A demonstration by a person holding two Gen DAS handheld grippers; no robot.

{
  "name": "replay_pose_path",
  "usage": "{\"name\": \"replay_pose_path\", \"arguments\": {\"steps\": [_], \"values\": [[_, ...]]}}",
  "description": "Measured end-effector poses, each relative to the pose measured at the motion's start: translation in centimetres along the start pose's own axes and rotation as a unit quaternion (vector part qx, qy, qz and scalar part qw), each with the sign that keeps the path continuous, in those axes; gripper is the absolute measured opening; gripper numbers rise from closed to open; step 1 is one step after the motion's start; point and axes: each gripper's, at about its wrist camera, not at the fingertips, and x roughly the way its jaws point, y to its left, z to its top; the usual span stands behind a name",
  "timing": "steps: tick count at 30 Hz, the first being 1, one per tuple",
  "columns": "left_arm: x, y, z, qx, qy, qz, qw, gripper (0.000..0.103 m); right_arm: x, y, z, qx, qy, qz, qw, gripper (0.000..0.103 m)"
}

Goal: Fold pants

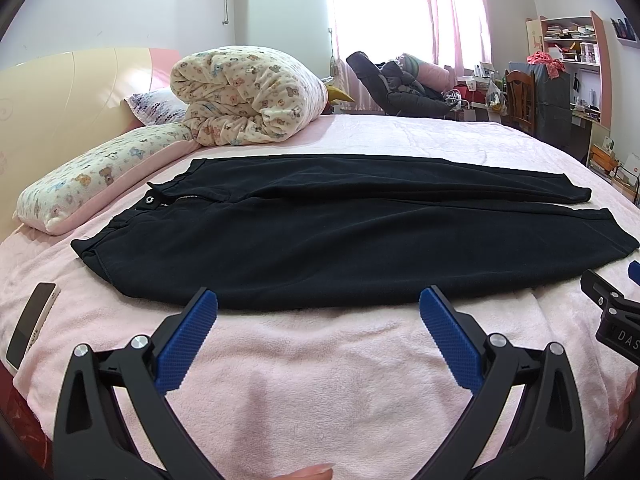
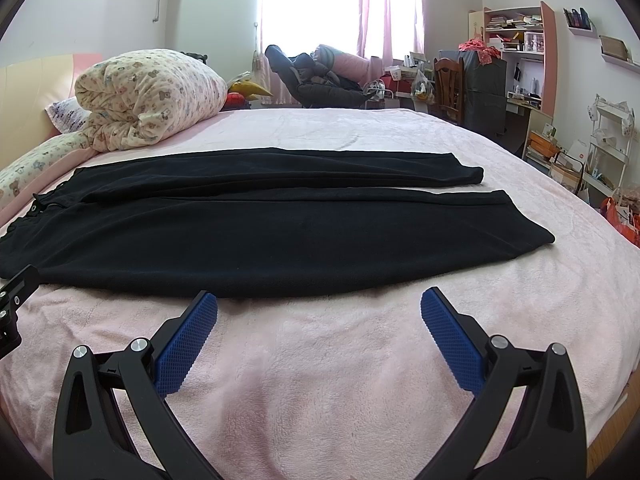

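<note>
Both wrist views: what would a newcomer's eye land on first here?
The black pants lie spread flat across the middle of the pink bed, waistband left, both legs running right. Both claws, left and right, hang open at the near edge, not touching the cloth. A rolled bear-print quilt sits behind on the left.
</note>
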Motion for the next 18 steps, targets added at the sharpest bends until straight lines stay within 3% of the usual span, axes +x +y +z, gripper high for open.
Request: {"name": "replay_pose_path", "arguments": {"steps": [18], "values": [[-0.01,0.00,0.00,0.000,0.000,0.000,1.0000,0.101,0.16,-0.01,-0.04,0.000,-0.001,0.000,1.000,0.102]]}}
